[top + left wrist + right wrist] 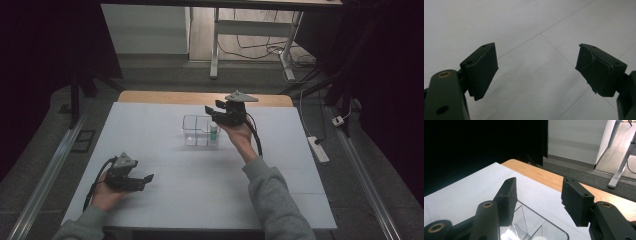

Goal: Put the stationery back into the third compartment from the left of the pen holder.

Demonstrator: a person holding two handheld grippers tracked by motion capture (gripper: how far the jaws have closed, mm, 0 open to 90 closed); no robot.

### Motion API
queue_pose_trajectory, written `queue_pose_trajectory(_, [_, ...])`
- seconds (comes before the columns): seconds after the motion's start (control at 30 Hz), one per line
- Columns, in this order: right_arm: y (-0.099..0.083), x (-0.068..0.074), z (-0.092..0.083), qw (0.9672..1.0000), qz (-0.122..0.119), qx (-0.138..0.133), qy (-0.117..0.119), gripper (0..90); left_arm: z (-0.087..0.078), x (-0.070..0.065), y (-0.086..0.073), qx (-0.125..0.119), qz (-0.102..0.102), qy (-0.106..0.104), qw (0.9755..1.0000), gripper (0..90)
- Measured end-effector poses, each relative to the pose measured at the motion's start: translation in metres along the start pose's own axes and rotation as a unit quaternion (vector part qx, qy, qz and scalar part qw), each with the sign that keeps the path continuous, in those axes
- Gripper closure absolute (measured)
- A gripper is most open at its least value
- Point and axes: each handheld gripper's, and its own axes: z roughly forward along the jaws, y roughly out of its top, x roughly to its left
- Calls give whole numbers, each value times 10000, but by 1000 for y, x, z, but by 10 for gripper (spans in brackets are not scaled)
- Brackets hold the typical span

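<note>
the right gripper (216, 113) hangs above the far right end of a clear box (200, 131), jaws parted with nothing between them. in the right gripper view the right gripper (537, 201) looks down past its two black pads at the box (541, 227), whose rim and inner divider sit just below the jaws; the pads touch neither the rim nor anything inside. a small white bottle (214, 131) with a green band stands upright in the right-hand compartment of the box, right under the gripper. its white top (539, 238) shows at the bottom edge of the right gripper view, clear of both pads. the hand (239, 134) holding this gripper reaches in from the right, with a grey sleeve behind it.

the left gripper (145, 178) rests low near the front left of the table (150, 115), well apart from the box, pointing toward the right. its jaws are spread wide and hold nothing; in the left gripper view the left gripper (536, 68) has only the white table (529, 25) between its pads.

the box stands around the middle of the white sheet, a little toward the far side. a strip of wooden edge (544, 173) shows beyond the sheet.
</note>
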Motion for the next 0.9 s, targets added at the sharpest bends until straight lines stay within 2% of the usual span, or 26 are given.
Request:
queue_pose_trajectory(0.13, [0, 1, -2, 10000, -21, 6, 75, 455, -1, 0, 1, -81, -79, -121, 9999, 171])
queue_pose_trajectory(0.5, [-6, 9, -11, 9994, -179, 97, 287, 453, -1, 2, 1, -92, -118, -97, 9998, 171])
queue_pose_trajectory(0.63, [-9, 11, -15, 9990, -288, 147, 294, 450, -1, 2, 0, -89, -125, -101, 9998, 171])
queue_pose_trajectory(0.9, [-16, 10, -29, 9987, -280, 261, 328, 444, -2, 2, 0, -98, -120, -86, 9998, 170])
